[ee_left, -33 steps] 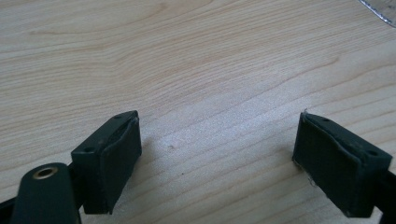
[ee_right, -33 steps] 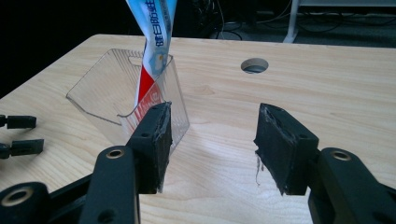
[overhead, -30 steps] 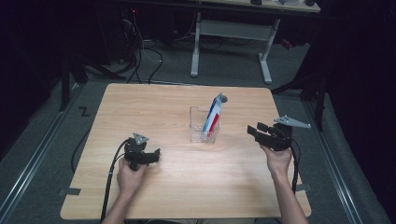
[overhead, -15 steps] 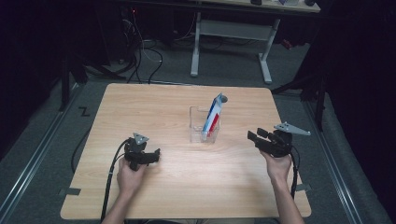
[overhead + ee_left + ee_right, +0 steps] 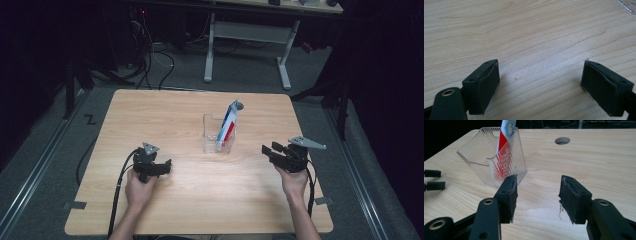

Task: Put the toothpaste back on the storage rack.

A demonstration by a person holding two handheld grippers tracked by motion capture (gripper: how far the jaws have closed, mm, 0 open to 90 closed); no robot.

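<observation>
A clear acrylic holder (image 5: 218,136) stands at the middle of the wooden table (image 5: 165,115). A red, white and blue tube (image 5: 230,119) leans upright inside it. My left gripper (image 5: 168,166) rests on the table to the holder's front left, open, with bare wood between its jaws (image 5: 540,85). My right gripper (image 5: 266,150) sits to the holder's right, pointing left at it, also open and holding nothing (image 5: 537,195). In the right gripper view the holder (image 5: 481,155) and tube (image 5: 506,135) stand just beyond the left jaw, apart from it.
A round hole (image 5: 562,140) pierces the tabletop beyond the holder. A desk with white legs (image 5: 285,60) and loose cables (image 5: 155,55) stand on the floor behind the table. Each gripper's cable (image 5: 117,192) trails back toward the near edge.
My right gripper has drawn a little toward the near edge and lowered to the table. The left gripper, holder and tube have not moved.
</observation>
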